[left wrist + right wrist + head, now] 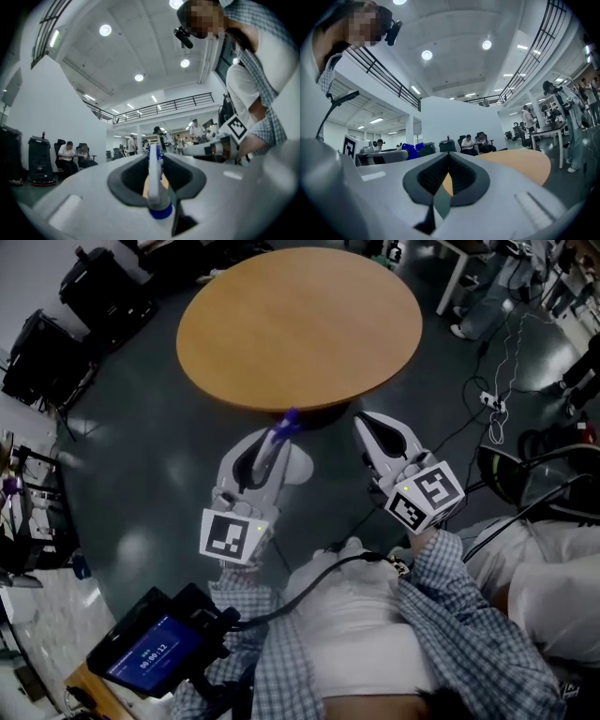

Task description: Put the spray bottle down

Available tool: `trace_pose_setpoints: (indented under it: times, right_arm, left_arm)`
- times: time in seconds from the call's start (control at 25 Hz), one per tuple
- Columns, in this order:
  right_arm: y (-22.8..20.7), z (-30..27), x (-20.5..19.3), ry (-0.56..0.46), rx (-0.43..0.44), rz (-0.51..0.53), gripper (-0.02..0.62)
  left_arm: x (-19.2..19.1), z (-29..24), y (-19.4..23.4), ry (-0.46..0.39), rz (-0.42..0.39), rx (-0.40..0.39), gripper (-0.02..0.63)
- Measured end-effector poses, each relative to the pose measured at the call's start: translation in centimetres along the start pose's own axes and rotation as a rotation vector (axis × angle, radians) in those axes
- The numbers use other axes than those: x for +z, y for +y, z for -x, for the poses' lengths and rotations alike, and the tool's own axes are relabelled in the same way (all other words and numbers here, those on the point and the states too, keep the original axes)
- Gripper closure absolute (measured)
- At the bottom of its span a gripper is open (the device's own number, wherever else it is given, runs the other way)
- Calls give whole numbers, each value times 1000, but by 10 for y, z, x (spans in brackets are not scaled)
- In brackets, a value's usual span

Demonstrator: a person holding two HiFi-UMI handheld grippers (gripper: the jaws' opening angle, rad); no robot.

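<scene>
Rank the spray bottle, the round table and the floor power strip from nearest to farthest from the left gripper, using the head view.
1. spray bottle, clamped in the left gripper.
2. round table, just ahead of the gripper.
3. power strip, on the floor far off to the right.

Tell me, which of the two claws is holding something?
The left claw: a spray bottle sits clamped between its jaws, while the right claw is shut on nothing.

A round wooden table (300, 324) stands before me, with black cases (47, 362) on the floor past its left edge and a power strip (492, 401) past its right.
</scene>
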State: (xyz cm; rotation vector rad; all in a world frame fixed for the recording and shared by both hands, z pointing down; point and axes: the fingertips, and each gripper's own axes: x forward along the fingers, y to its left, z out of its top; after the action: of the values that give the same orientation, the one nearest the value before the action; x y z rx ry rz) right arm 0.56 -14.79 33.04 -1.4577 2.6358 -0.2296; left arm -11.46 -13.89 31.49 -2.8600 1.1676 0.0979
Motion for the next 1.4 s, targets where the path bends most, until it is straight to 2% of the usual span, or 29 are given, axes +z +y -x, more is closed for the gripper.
trace_pose_setpoints:
  times: [0.08,0.2,0.32,0.44,0.56,0.64,0.76,0.84,0.96,1.08,1.32,1.4]
  right_arm:
    - [5,-23,-2,-5,-21,-10,601]
    - [-6,-38,-10,-21,-53,-13,601]
    - [-32,-30,-13,-30,-171,-8,601]
    - [-56,-22,3,-47,-270,29,601]
    - [-65,-11,12,-71,-357,40,601]
    - [-60,4,1,-64,-396,15,601]
    - [-62,20,-31,-92,-502,-20,601]
    - [-62,36,-57,-98,-553,-68,601]
    - [-57,54,-76,-92,-571,-99,601]
    - [-60,68,-68,-112,-579,-84,601]
    - [-114,124,-58,-116,-590,-123,601]
    - [-123,131,-59,-102,-576,-119,601]
  left_arm:
    - [11,4,25,-14,-6,9,512]
    - [13,-1,37,-38,-24,-4,512]
    - [14,-28,27,-64,6,-114,512]
    - [25,-53,20,-69,12,-208,512]
    - [30,-54,20,-57,5,-257,512]
    - [24,-46,19,-53,9,-274,512]
    - [19,-59,25,-79,-43,-366,512]
    - [10,-62,22,-84,-56,-392,512]
    - [-4,-58,12,-72,-52,-399,512]
    - [-6,-63,0,-79,-46,-417,512]
    - [-11,-98,-77,-73,-29,-448,512]
    - [-17,-104,-90,-69,-22,-437,512]
